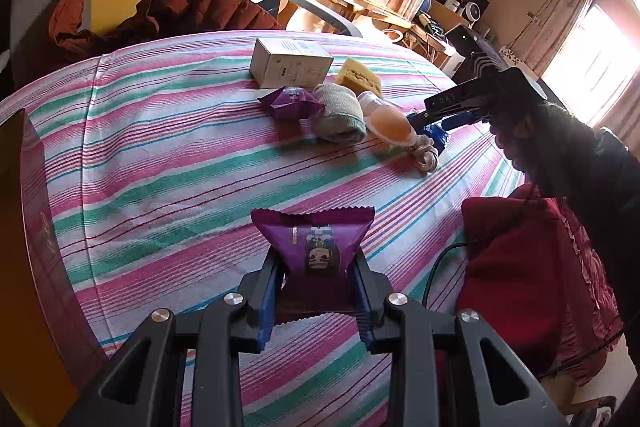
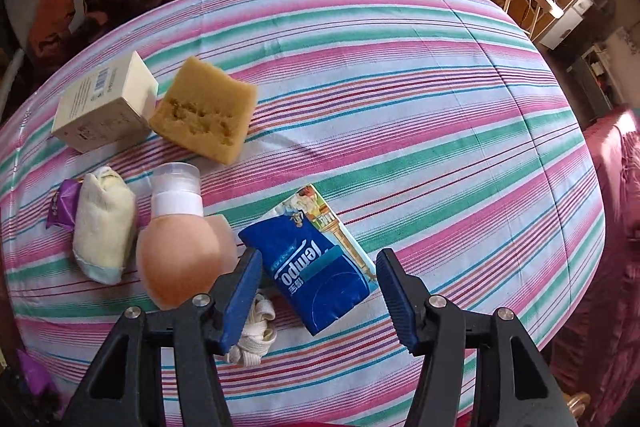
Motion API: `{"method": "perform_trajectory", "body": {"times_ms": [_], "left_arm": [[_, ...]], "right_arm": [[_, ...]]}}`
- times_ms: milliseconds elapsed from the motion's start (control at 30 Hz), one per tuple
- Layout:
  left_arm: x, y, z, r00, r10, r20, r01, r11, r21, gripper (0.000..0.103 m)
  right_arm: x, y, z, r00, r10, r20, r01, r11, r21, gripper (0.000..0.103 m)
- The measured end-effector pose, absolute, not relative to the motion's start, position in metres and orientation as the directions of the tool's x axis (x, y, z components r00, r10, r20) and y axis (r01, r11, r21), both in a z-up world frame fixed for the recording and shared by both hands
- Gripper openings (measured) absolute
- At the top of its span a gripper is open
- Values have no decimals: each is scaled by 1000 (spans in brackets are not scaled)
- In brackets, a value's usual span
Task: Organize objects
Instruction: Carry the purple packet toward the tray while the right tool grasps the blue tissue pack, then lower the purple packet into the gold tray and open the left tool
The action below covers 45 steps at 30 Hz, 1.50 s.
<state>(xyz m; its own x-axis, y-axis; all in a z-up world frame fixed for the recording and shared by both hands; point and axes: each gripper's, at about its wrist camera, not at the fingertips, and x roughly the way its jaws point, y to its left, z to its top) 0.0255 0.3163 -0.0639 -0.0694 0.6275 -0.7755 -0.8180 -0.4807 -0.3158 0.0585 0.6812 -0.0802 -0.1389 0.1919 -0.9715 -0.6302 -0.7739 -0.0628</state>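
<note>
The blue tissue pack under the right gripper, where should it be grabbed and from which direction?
Come straight down from above and pinch the blue tissue pack across its short width, near the middle. It lies flat on the striped tablecloth, long and narrow, and already sits between the open fingers of the right gripper. Mind the orange squeeze bottle close to its left side.

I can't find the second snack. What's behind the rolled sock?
A purple snack packet sticks out from behind the rolled sock; the sock covers most of it. The left gripper holds another purple packet.
</note>
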Motion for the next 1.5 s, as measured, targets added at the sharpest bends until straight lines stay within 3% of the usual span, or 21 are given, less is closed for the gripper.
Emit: {"method": "perform_trajectory", "body": {"times_ms": [200,433,700,867,1500], "left_arm": [[24,301,-54,-81,643,-761,-804,-494,-332,32],[4,236,-24,-200,663,-721,-728,-594,-344,32],[-57,76,5,-505,509,-697,-410,-852,-325,32],[-91,6,1,-560,434,-706,-231,-900,-370,32],[-213,88,-74,-438,283,-853,-307,-939,-153,32]], "right_arm": [[58,684,-95,-116,201,-973,-617,-782,-88,63],[67,689,-96,-156,253,-955,-661,-745,-90,57],[93,712,-84,-273,271,-923,-758,-651,33,55],[93,708,-71,-305,312,-900,-760,-649,33,55],[77,696,-71,-288,362,-886,-776,-630,-5,55]]}}
